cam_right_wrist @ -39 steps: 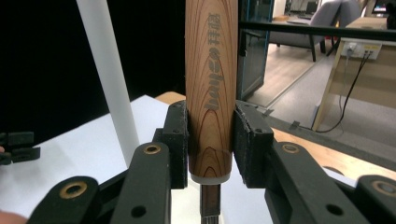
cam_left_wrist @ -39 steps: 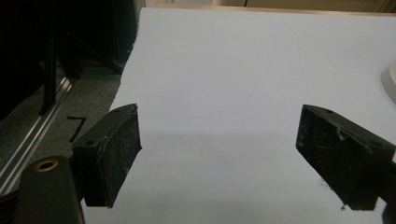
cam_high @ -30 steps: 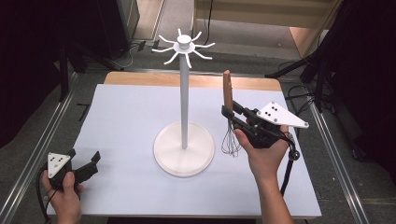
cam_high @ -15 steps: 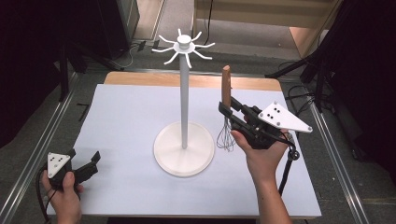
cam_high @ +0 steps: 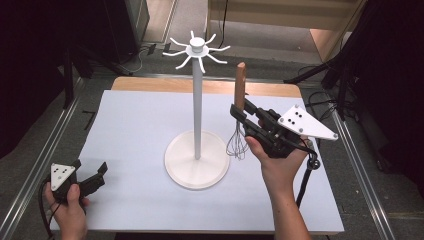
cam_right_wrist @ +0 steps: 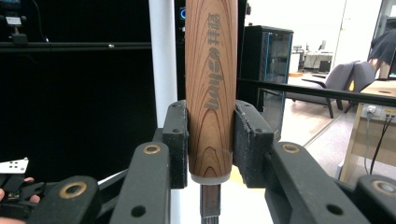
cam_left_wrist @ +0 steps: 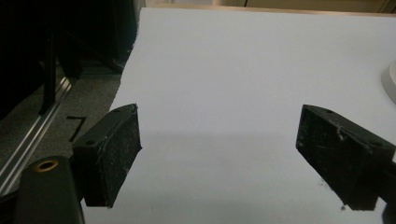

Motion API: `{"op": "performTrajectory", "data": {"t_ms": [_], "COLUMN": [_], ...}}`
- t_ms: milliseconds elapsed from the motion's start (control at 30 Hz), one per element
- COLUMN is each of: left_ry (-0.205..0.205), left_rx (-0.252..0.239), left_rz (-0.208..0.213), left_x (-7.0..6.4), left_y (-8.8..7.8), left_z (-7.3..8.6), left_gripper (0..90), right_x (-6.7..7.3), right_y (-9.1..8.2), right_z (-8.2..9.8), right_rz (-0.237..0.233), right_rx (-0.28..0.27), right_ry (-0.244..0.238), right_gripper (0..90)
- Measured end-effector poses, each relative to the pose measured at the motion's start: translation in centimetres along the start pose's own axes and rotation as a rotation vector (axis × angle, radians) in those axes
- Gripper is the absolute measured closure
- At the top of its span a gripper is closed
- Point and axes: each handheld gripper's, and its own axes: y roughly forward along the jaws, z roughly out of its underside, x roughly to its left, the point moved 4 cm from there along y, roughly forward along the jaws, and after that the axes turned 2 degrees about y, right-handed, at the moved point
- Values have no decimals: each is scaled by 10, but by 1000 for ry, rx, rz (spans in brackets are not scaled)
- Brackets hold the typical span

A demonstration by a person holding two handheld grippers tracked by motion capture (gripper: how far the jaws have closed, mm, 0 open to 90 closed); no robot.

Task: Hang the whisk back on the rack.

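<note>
The right tool point(cam_high: 242, 114) was clamped on the wooden handle of a whisk point(cam_high: 240, 90), which stood upright with its wire end down just above the table point(cam_high: 130, 125), at three o'clock of the white stand point(cam_high: 197, 100). The left tool point(cam_high: 92, 177) rested at seven o'clock, jaws apart and holding nothing.

Even overhead light, dark surroundings

Grey lettering, seemingly "bayco" plus two unclear characters, runs along the whisk's wooden handle point(cam_right_wrist: 210, 84).
</note>
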Motion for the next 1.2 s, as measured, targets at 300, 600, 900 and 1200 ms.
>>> {"op": "performTrajectory", "data": {"t_ms": [300,600,900,1200], "left_ry": [-3,-2,-3,-3], "left_rx": [-1,0,1,1], "left_rz": [0,0,1,1], "left_x": [0,0,0,0], "left_y": [0,0,0,0], "left_z": [0,0,0,0], "left_gripper": [148,148,148,148], "right_x": [7,11,15,17], "right_y": [5,9,16,23], "right_z": [-8,-18,-19,-18], "right_rz": [-20,-29,-41,-47], "right_rx": [-20,-55,-55,-51], "right_ry": [-1,10,20,18], "right_gripper": [703,704,703,703]}}
